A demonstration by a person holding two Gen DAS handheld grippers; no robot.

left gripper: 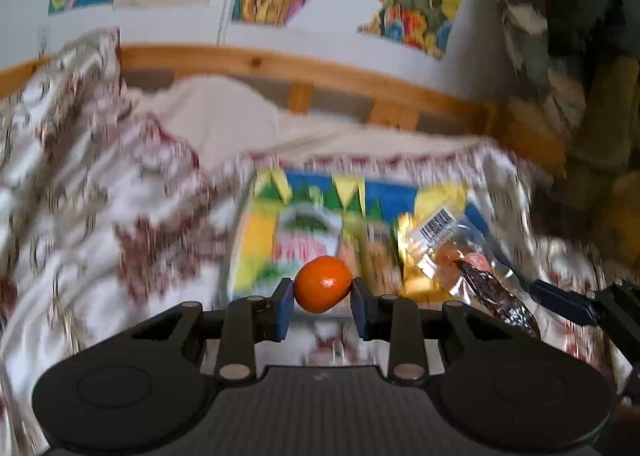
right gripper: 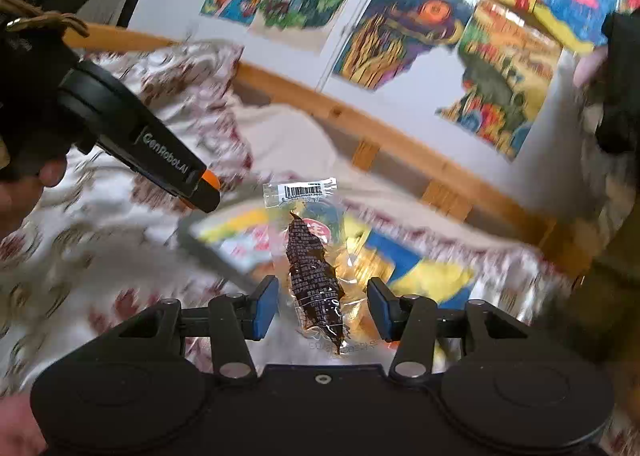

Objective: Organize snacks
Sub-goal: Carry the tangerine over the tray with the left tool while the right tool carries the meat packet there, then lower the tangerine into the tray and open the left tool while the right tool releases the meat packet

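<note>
My left gripper (left gripper: 322, 302) is shut on a small orange mandarin (left gripper: 323, 284) and holds it above a colourful box (left gripper: 320, 224) on the bed. In the right wrist view my right gripper (right gripper: 323, 306) has its jaws apart, with a clear snack packet (right gripper: 316, 268) holding a dark brown piece hanging between them. I cannot tell whether the pads touch the packet. The packet also shows in the left wrist view (left gripper: 472, 276), beside the right gripper's blue fingertip (left gripper: 560, 300). The left gripper's body (right gripper: 140, 136) shows at upper left in the right wrist view, with the mandarin (right gripper: 210, 186) peeking out.
A patterned white and red blanket (left gripper: 100, 216) covers the bed. A wooden bed rail (left gripper: 320, 72) runs behind it. Colourful posters (right gripper: 400, 36) hang on the wall. Dark clothing (left gripper: 580, 16) hangs at the right.
</note>
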